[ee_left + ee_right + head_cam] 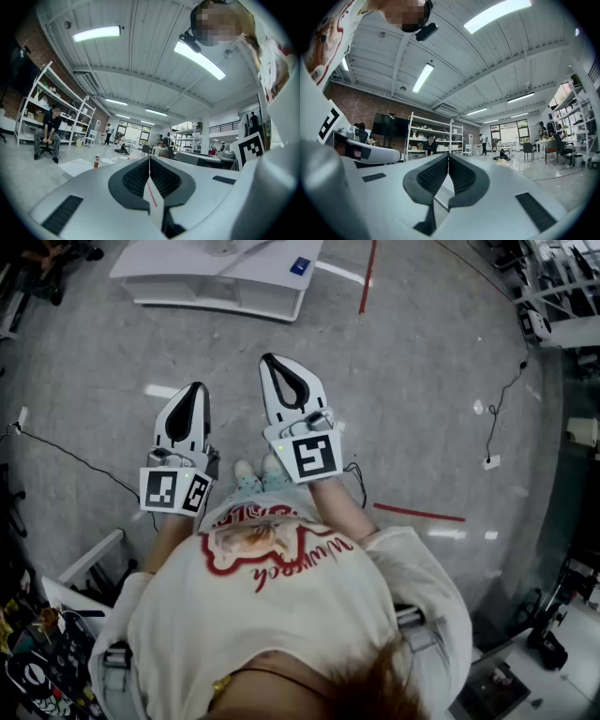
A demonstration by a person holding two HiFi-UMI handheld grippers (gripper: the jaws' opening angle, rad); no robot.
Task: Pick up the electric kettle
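No electric kettle in sight. Left tool (196, 388) and right tool (271, 359) both closed, empty, level over floor (422, 381). Kettle probably rigid, smooth-walled; grip the handle.

A loose cream shirt (309, 615) printed in red is worn, and the white, black-padded left gripper (193, 395) and right gripper (279, 371) are topped with black-and-white marker cubes (315, 456).
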